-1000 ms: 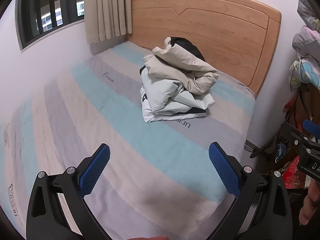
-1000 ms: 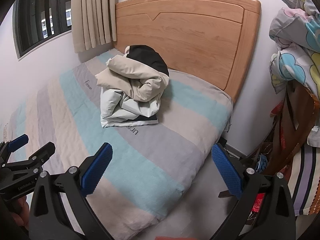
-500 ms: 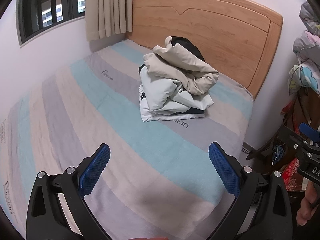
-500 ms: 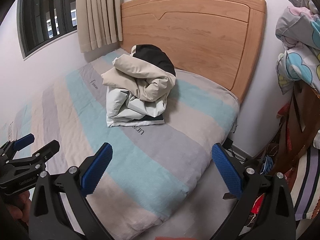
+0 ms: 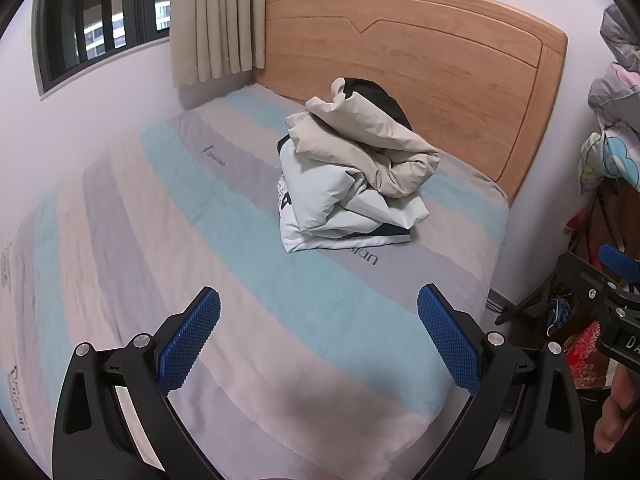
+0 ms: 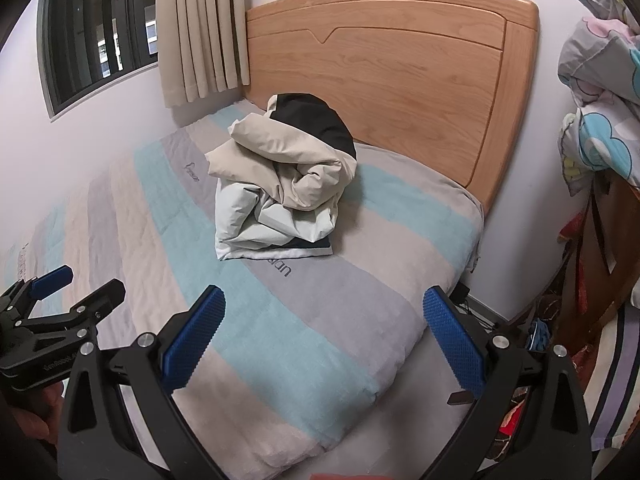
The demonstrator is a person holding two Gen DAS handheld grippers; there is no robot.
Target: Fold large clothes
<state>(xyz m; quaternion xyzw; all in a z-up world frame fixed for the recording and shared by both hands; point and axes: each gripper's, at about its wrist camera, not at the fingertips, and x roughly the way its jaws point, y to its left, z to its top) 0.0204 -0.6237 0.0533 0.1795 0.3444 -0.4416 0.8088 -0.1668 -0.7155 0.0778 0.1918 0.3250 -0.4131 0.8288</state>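
Observation:
A heap of clothes (image 5: 352, 176) (image 6: 280, 184) lies near the head of the striped bed (image 5: 240, 264) (image 6: 320, 300): a beige jacket on top, a black garment behind it, and a white garment folded underneath. My left gripper (image 5: 318, 330) hovers open over the bed's near part, well short of the heap, with nothing between its blue pads. In the right wrist view my right gripper (image 6: 324, 332) is open too, above the bed's right front corner, also empty. The left gripper (image 6: 52, 292) shows at the lower left of that view.
A wooden headboard (image 5: 420, 76) stands behind the heap. A window (image 5: 100, 28) and a beige curtain (image 5: 216, 20) are on the far left wall. Patterned bedding (image 6: 600, 100) hangs over dark furniture at the right. Floor clutter (image 6: 532, 332) lies beside the bed.
Both grippers have shifted slightly toward the bed and heap, so the clothes sit a little more centred in each view. Both stay open. The clothes have not moved.

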